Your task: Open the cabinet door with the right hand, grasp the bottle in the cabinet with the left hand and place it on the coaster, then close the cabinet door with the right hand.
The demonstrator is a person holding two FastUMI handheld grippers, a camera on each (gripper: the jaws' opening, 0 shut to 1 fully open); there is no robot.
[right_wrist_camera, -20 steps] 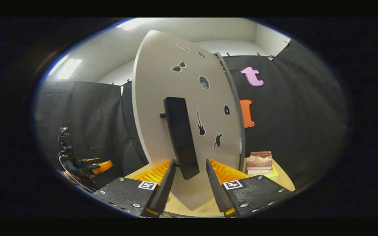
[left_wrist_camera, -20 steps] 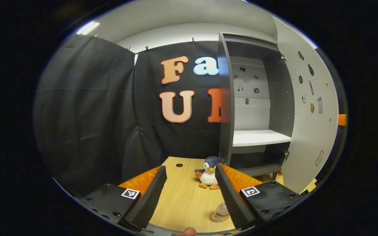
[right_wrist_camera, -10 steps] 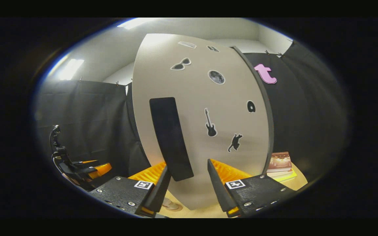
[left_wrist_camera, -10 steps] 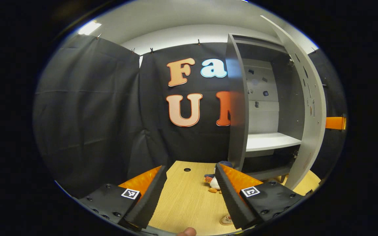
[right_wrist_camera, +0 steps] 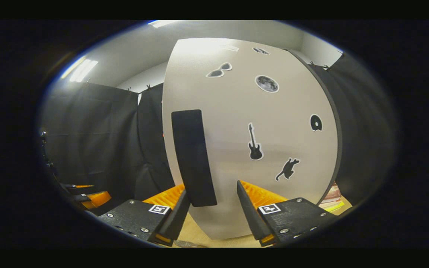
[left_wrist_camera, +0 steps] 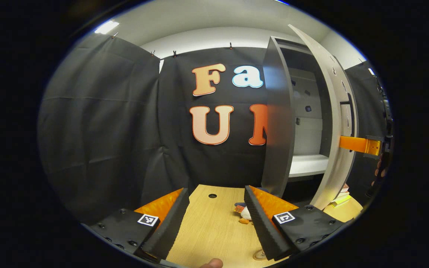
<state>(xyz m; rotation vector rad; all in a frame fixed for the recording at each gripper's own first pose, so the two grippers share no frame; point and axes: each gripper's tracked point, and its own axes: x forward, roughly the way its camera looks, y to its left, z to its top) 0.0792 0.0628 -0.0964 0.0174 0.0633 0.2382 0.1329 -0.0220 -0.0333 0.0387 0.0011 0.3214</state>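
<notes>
Grey cabinet door (right_wrist_camera: 251,141) bears stickers, black handle (right_wrist_camera: 193,158); both tongs (right_wrist_camera: 211,208) (left_wrist_camera: 216,219) spread.

- The tall grey cabinet (left_wrist_camera: 278,123) stands ahead and right of the left gripper (left_wrist_camera: 216,223).
- A small plush penguin (left_wrist_camera: 242,215) lies on the light wooden table (left_wrist_camera: 210,230), between its fingers.
- The pale sticker-covered cabinet door (right_wrist_camera: 259,149) stands just before the right gripper (right_wrist_camera: 211,216).

Left gripper (left_wrist_camera: 216,219) hovers low over the table, level, its two fingers spread wide with nothing between them. A fingertip of the hand (left_wrist_camera: 211,263) holding it peeks in at the bottom edge. Right gripper (right_wrist_camera: 210,210) is up and facing forward, fingers parted, gripping nothing. Seen from the left gripper view, it reaches in from the far right (left_wrist_camera: 359,144), a hand (left_wrist_camera: 379,173) behind it.
</notes>
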